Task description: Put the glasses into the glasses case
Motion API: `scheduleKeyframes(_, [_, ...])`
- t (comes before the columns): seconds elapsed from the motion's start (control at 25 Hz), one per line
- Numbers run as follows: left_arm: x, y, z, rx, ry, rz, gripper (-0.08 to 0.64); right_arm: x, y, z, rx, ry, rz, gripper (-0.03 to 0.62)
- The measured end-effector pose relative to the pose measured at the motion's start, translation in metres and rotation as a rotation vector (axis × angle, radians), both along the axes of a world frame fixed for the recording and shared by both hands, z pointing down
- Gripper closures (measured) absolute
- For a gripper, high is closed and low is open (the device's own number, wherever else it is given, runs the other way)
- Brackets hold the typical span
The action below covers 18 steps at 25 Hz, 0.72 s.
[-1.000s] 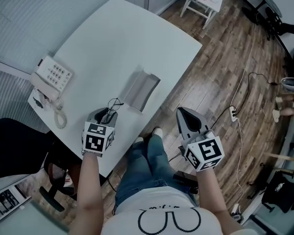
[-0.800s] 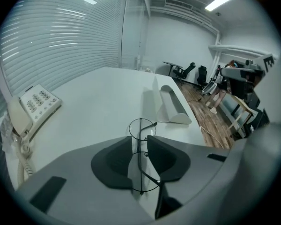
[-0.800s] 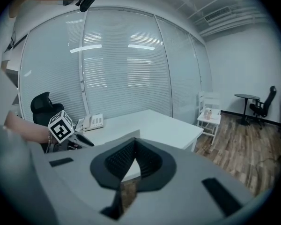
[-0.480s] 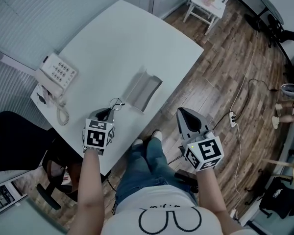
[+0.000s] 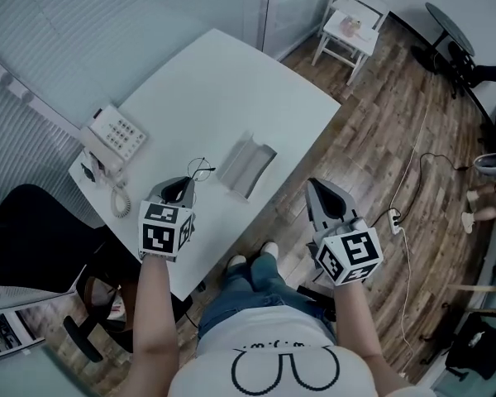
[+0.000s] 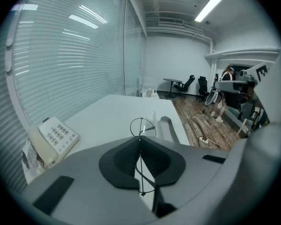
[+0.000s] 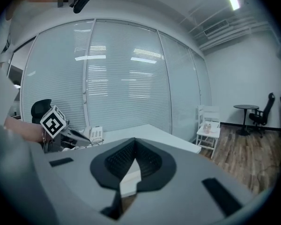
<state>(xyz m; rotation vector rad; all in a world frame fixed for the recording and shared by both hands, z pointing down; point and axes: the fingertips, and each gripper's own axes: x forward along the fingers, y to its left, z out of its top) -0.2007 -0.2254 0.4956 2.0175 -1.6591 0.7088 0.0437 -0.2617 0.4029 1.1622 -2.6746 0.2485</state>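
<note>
Thin black wire glasses (image 5: 200, 169) with round lenses sit clamped in the left gripper (image 5: 184, 186), left of centre, beside the open grey glasses case (image 5: 246, 165) on the white desk (image 5: 223, 81). The right gripper (image 5: 317, 190) is closed and empty.

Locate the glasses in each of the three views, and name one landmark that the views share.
Head view: glasses left of centre, at the left gripper's tip.
Left gripper view: glasses at centre, clamped between the jaws, one lens poking above them.
Right gripper view: too small to make out, far left.
Shared landmark: the telephone.
</note>
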Motion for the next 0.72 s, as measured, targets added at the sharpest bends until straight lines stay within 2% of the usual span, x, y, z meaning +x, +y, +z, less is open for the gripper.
scheduleKeyframes(0.4, [0.007, -0.033, -0.072, 0.164, -0.035, 0.030, 0.539, 0.012, -0.004, -0.032, 0.086, -0.039, 0.043, 0.581])
scheduleKeyframes(0.72, [0.047, -0.069, -0.073, 0.172, -0.023, 0.108, 0.538, 0.046, -0.014, -0.033, 0.092, -0.030, 0.118, 0.581])
